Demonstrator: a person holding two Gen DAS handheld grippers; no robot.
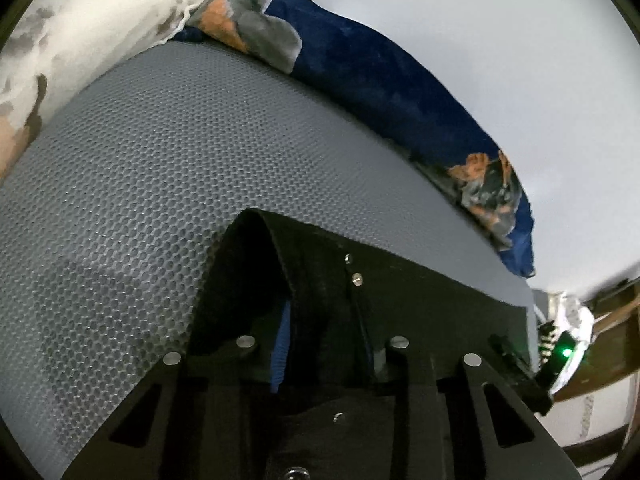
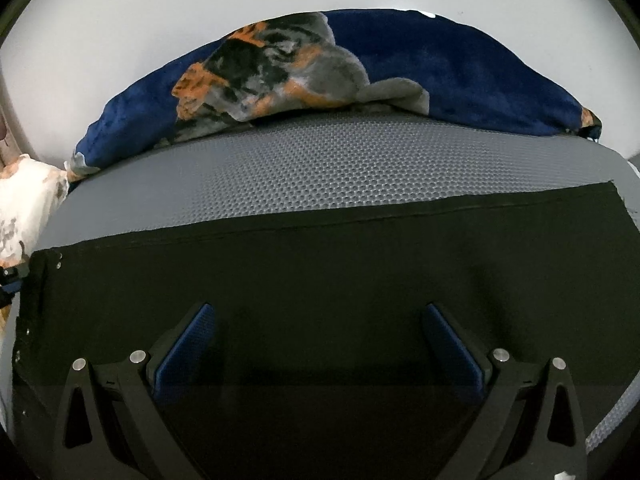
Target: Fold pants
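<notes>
Item: pants [image 2: 320, 264], black, laid flat on the grey mat [image 2: 320, 168], one edge lifted. Left gripper [image 1: 316, 344]: seen pinched on the waistband, which is raised in an arch. Right gripper [image 2: 316, 340]: fingers spread apart, nothing held, hovering over the cloth. Handling, as judged: soft, limp, light, thick at the seams; best taken at waistband corners or hems. Blanket [image 2: 460, 72] noted behind.

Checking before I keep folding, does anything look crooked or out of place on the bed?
One thing: in the left wrist view an edge of the black pants arches off the grey mattress, pinched in the left gripper. In the right wrist view they lie flat.
</notes>
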